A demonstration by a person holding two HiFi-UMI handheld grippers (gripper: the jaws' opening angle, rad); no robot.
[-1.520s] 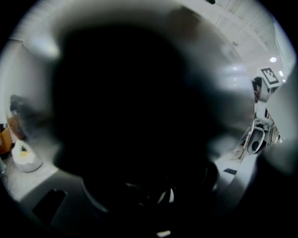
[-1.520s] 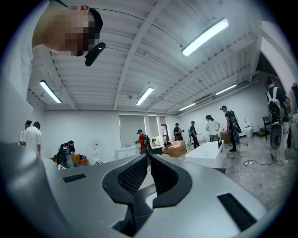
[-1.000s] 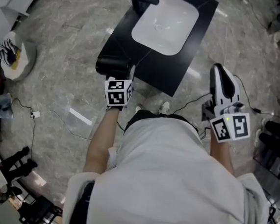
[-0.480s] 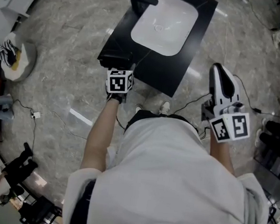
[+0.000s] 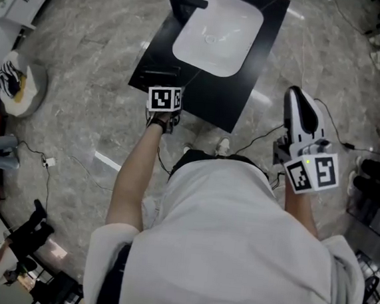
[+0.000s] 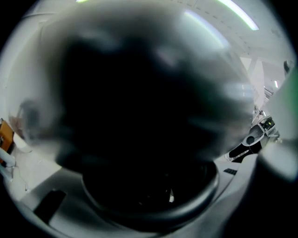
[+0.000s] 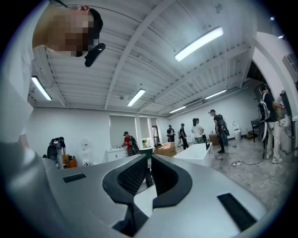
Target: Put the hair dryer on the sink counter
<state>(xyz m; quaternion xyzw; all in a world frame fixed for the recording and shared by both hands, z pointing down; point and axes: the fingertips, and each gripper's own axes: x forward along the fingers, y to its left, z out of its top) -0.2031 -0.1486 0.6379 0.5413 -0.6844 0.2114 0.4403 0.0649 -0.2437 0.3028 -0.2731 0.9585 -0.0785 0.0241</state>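
The left gripper (image 5: 163, 87) is clamping the black hair dryer (image 5: 150, 78) at the sink counter's (image 5: 244, 93) edge. The right gripper (image 5: 301, 106) is hovering, jaws pressed together and empty.

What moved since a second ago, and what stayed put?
The left gripper moved forward and down toward the black sink counter, carrying the hair dryer in its jaws over the counter's near corner. The right gripper, shut and empty, stayed put.
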